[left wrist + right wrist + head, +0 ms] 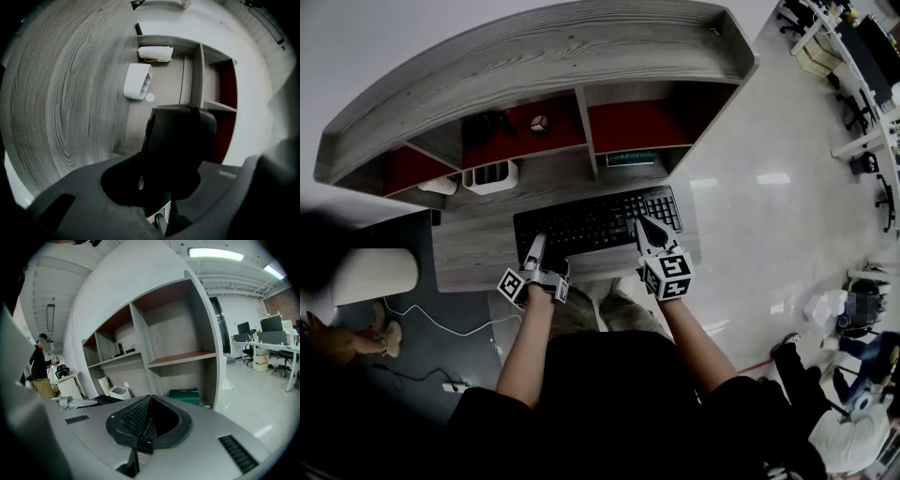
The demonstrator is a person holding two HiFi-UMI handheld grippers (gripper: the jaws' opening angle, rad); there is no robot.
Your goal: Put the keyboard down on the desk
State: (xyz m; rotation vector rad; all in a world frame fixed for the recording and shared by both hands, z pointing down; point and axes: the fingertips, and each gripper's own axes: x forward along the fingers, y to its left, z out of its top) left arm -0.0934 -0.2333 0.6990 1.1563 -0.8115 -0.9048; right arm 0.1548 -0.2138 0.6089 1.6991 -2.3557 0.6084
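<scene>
Plainly the largest thing is the grey wood-grain surface (478, 248), one desk with one curved hutch (534, 47) standing on its back half. The hutch shows three red-backed compartments from the head view.

One black keyboard (591, 222) lies lengthwise across the front part of the surface, its long side parallel to the front edge. It looks level and close to the wood, though whether it actually rests on the surface or hangs just above cannot be told from this steep angle.

Two grippers hold it, one at each end of the near edge. The left gripper (538, 242) is pinched on the keyboard's left front part, where its own view shows the dark slab standing edge-on between the jaws. The right gripper (643, 227) is clamped on the right front part, with rows of keys visible against one jaw in its own view. Each gripper carries one marker cube, so there are two in all.

Behind the keyboard stand three smaller things: one white organiser (490, 175) against the hutch, one pale rolled cloth (441, 185) to its left, and one green box (630, 157) under the right compartment. All three are clear of the keyboard.
</scene>
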